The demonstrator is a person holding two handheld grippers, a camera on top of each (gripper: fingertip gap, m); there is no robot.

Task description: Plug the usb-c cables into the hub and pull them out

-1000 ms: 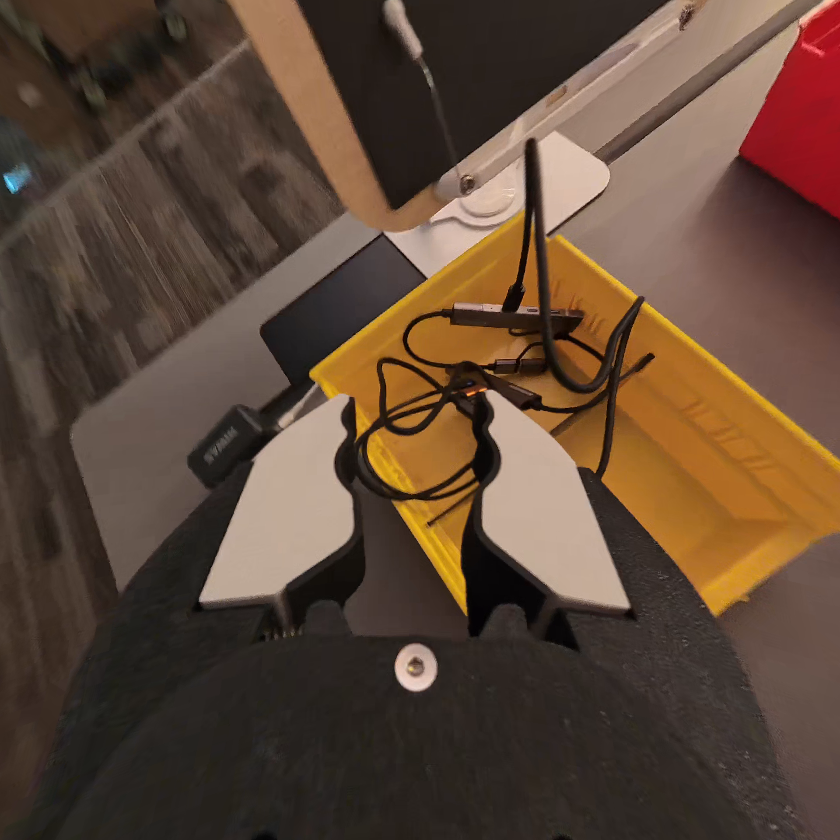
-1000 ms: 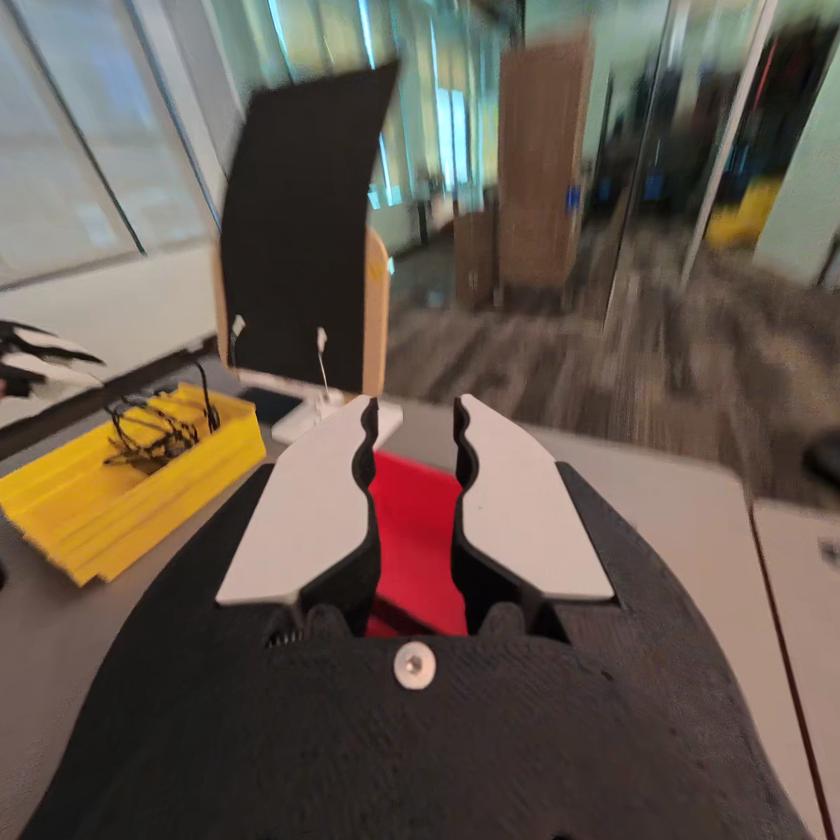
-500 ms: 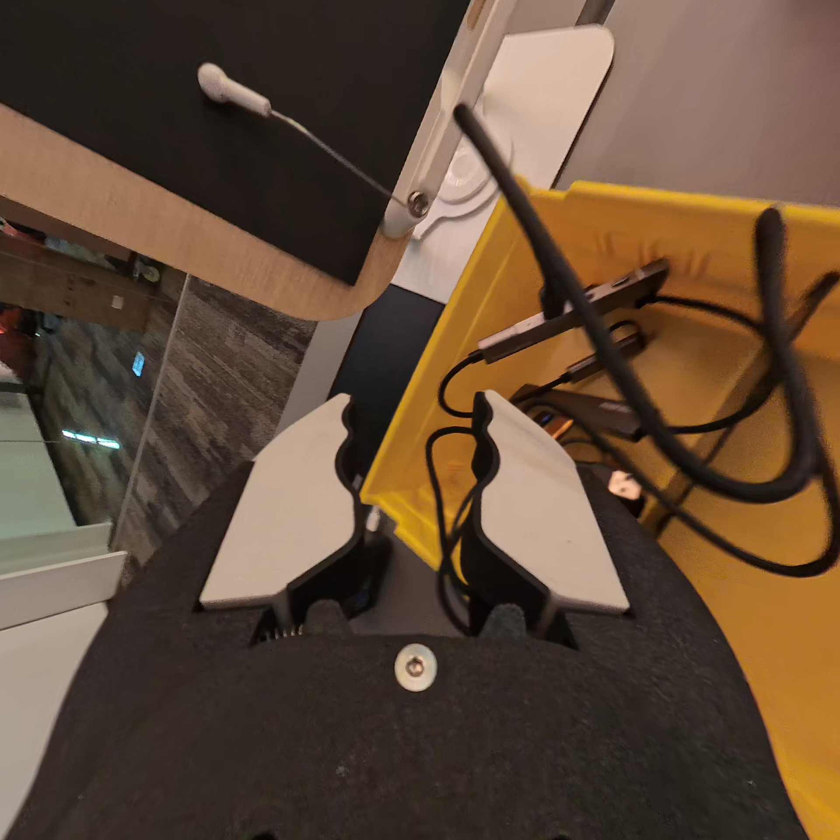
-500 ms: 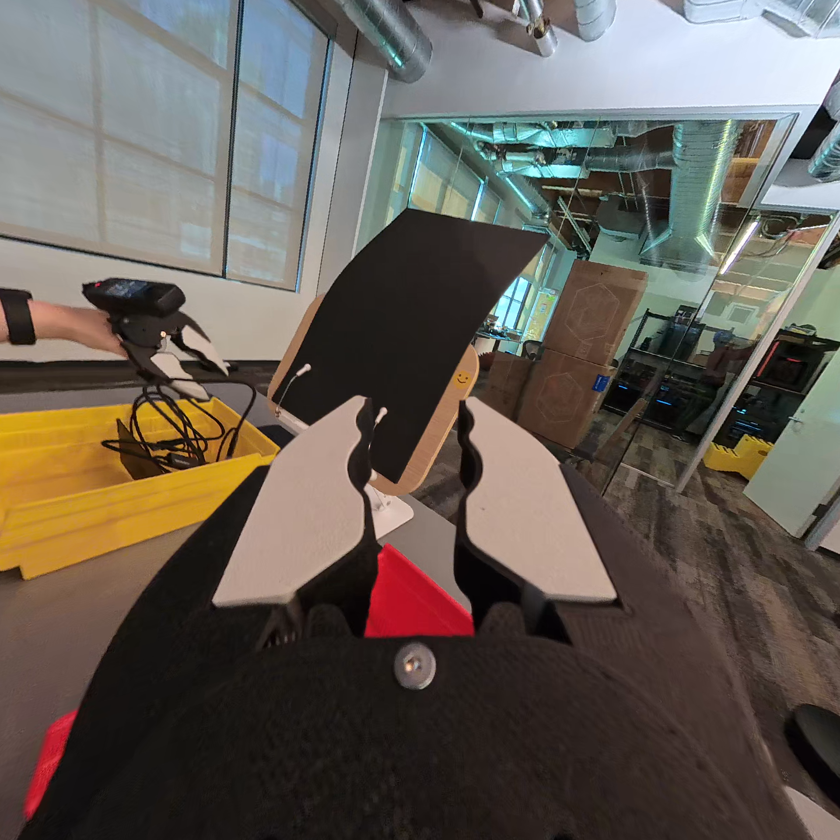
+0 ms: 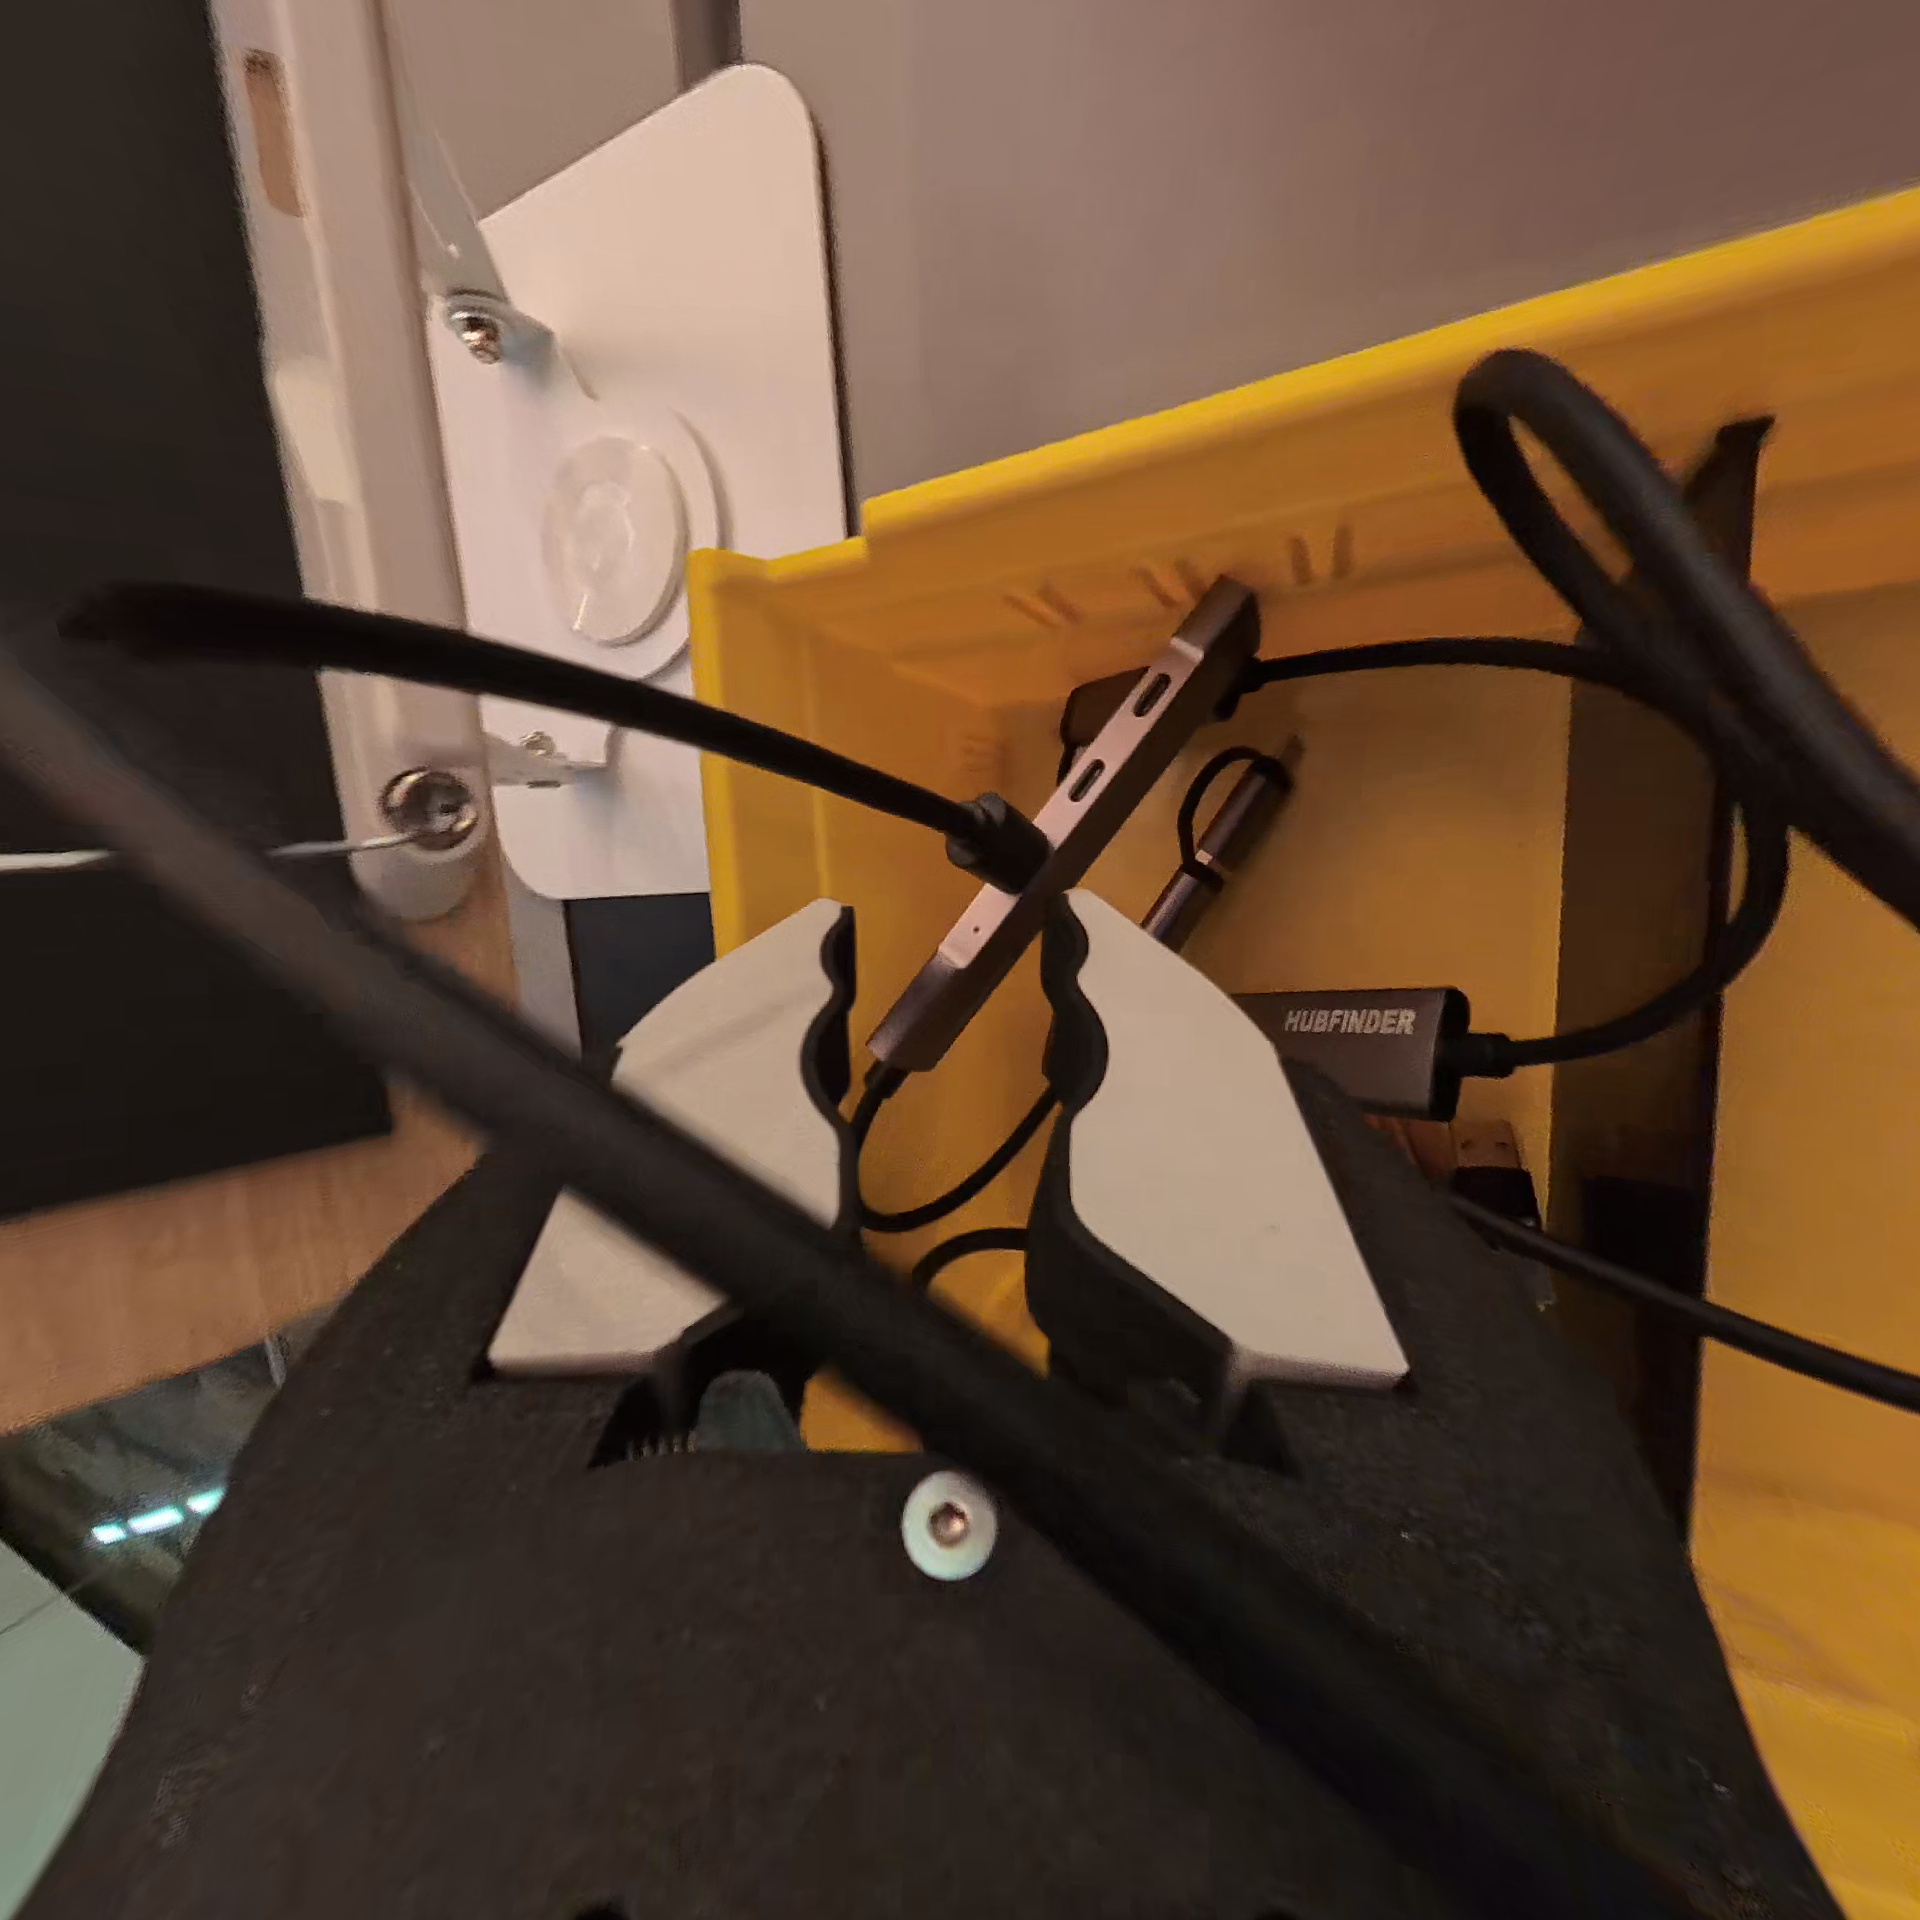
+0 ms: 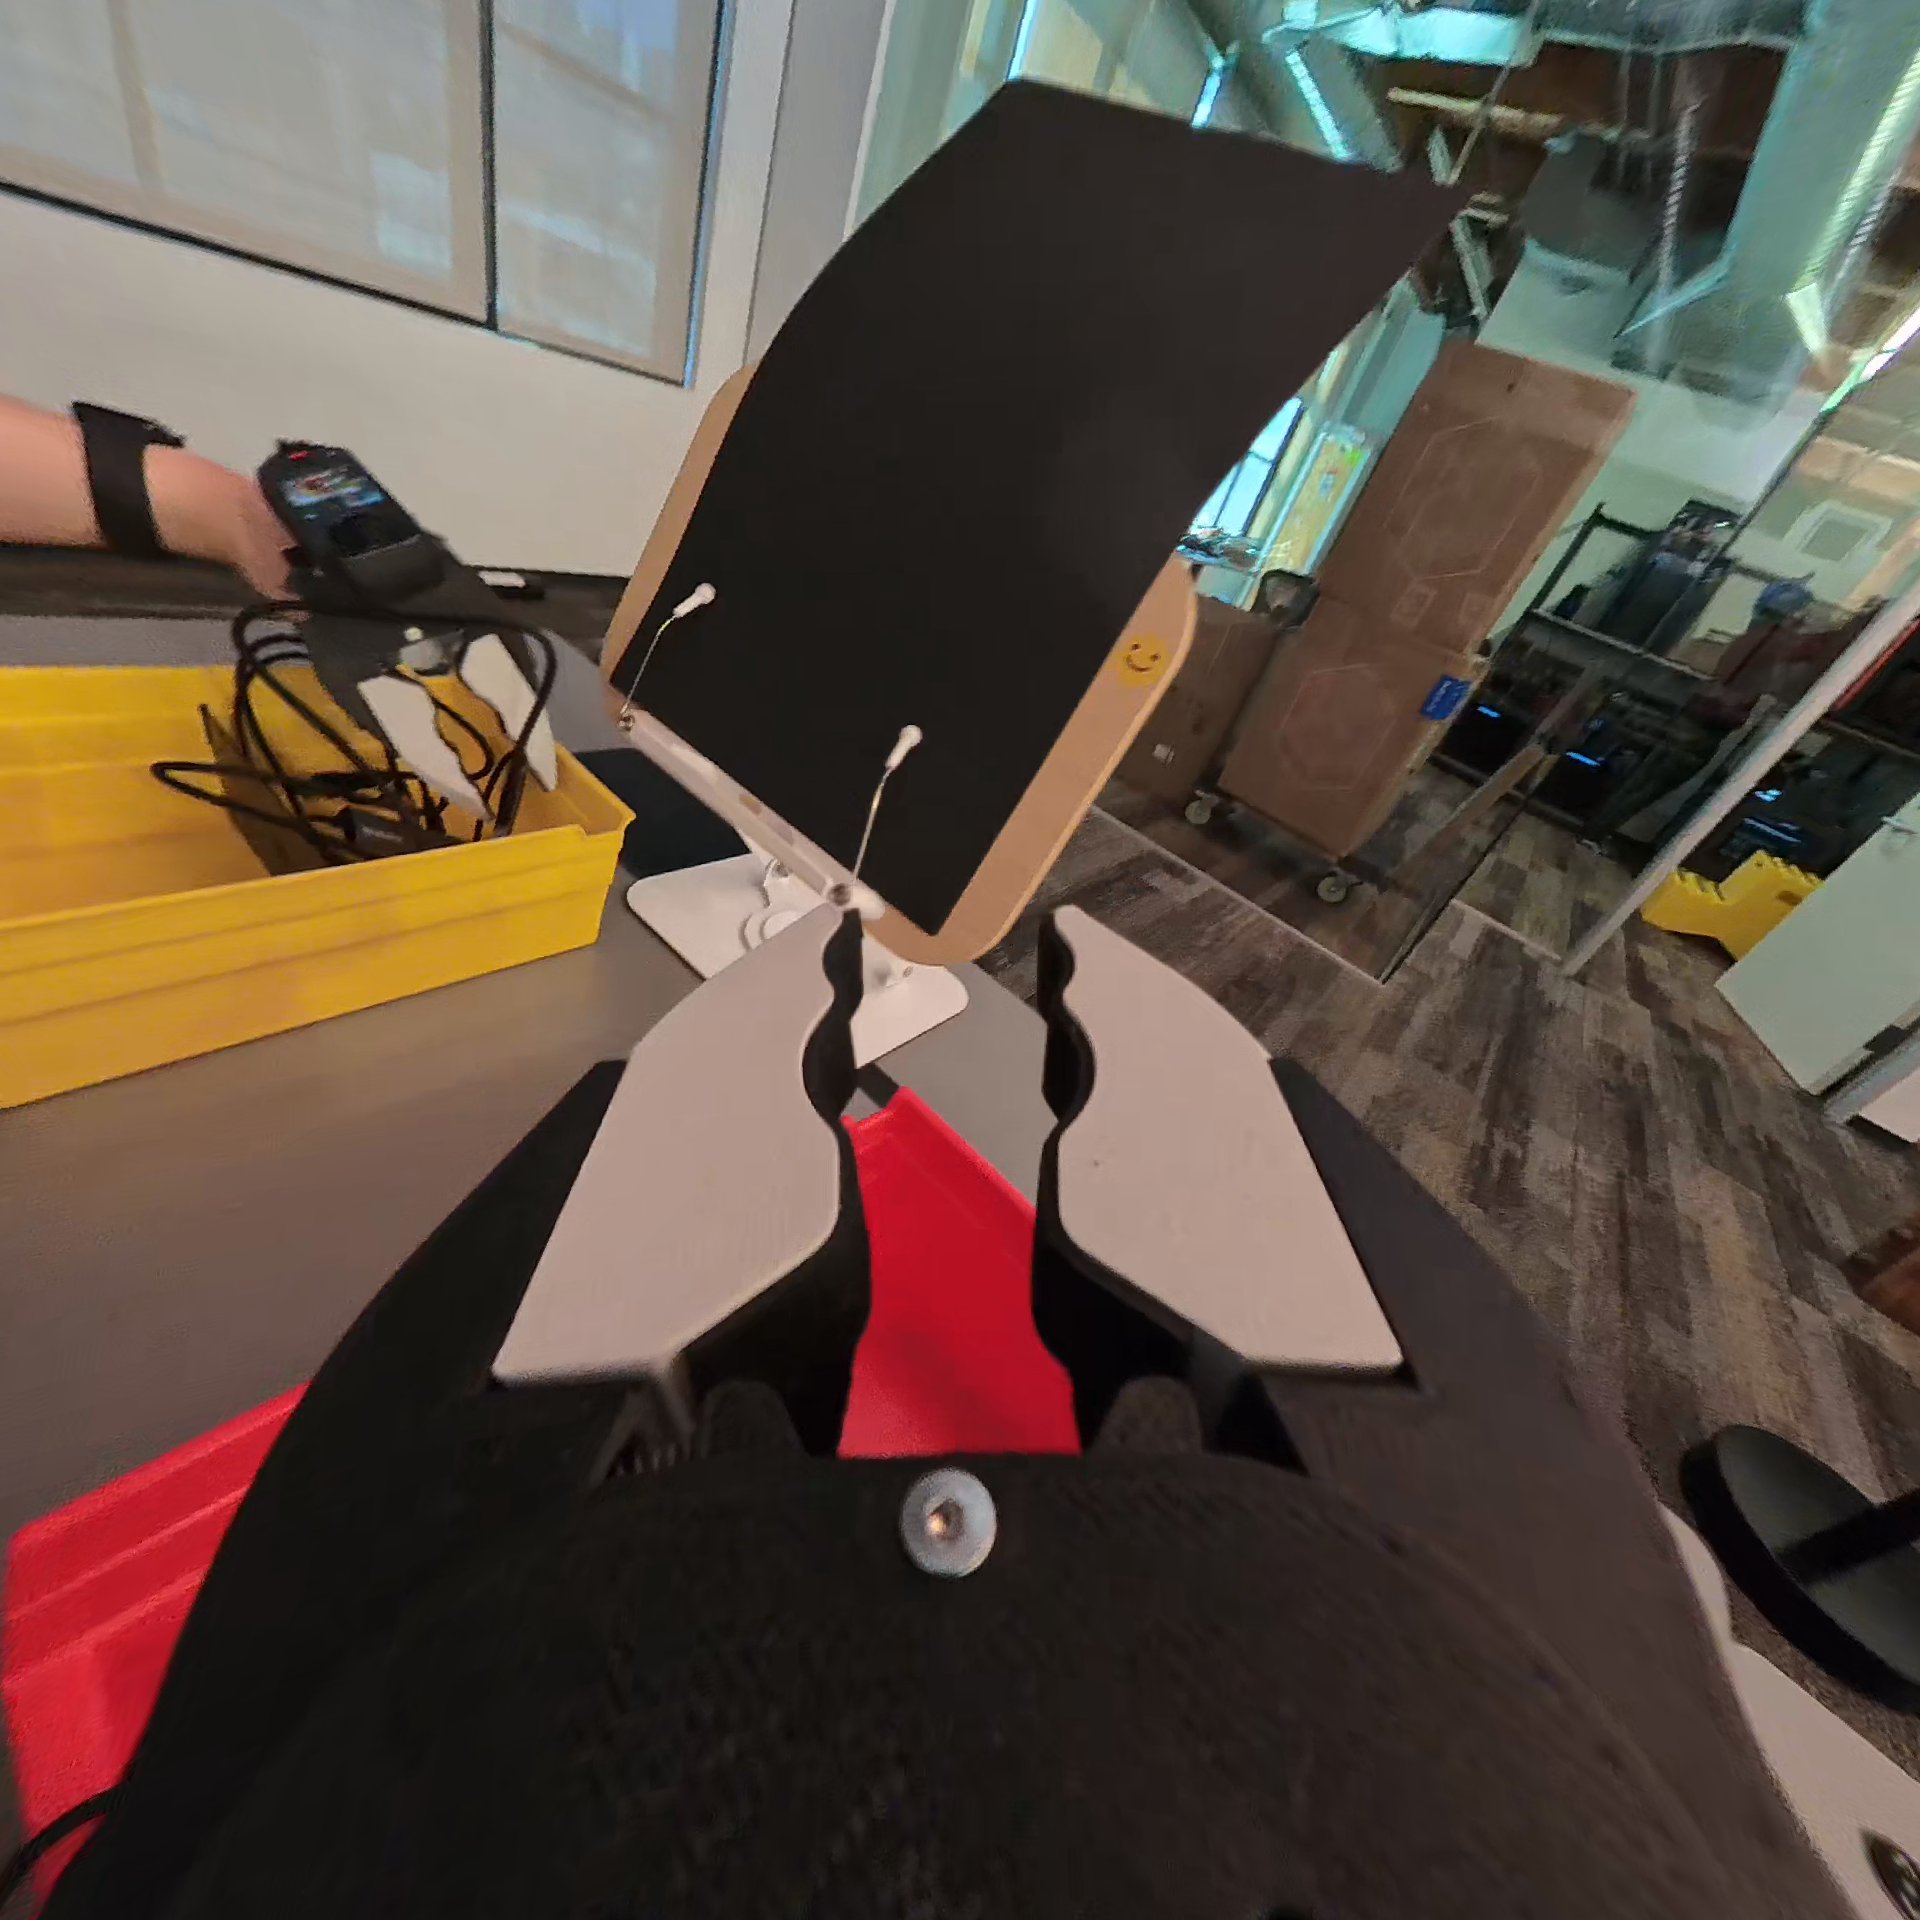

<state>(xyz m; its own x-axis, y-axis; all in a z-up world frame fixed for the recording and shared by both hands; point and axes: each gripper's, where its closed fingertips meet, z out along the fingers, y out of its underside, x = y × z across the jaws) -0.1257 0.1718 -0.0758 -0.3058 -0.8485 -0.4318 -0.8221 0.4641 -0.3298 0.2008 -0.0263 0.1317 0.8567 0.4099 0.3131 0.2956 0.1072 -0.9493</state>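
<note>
In the left wrist view a slim grey hub (image 5: 1081, 810) leans in the corner of a yellow bin (image 5: 1091, 488). One black USB-C cable (image 5: 623, 696) is plugged into the hub's side, and two ports above it are empty. My left gripper (image 5: 951, 925) is open, with its jaws on either side of the hub's near end. A thick black cable (image 5: 727, 1195) lies across its body. My right gripper (image 6: 945, 935) is open and empty above a red bin (image 6: 935, 1299). The left gripper (image 6: 457, 727) also shows there, down in the yellow bin (image 6: 312, 914).
A dark adapter (image 5: 1361, 1039) and more tangled black cables (image 5: 1662, 623) lie in the yellow bin. A black panel with a wooden edge (image 6: 987, 468) stands on a white base (image 5: 644, 499) just behind the bin, on the grey table (image 6: 260, 1143). The dark adapter (image 5: 1361, 1039) is about 6 cm from my left fingertips and 45 cm from my right.
My left gripper has dropped into the yellow bin and closed in on the hub, with its jaws somewhat narrower. My right gripper has tilted down a little and stays over the red bin.
</note>
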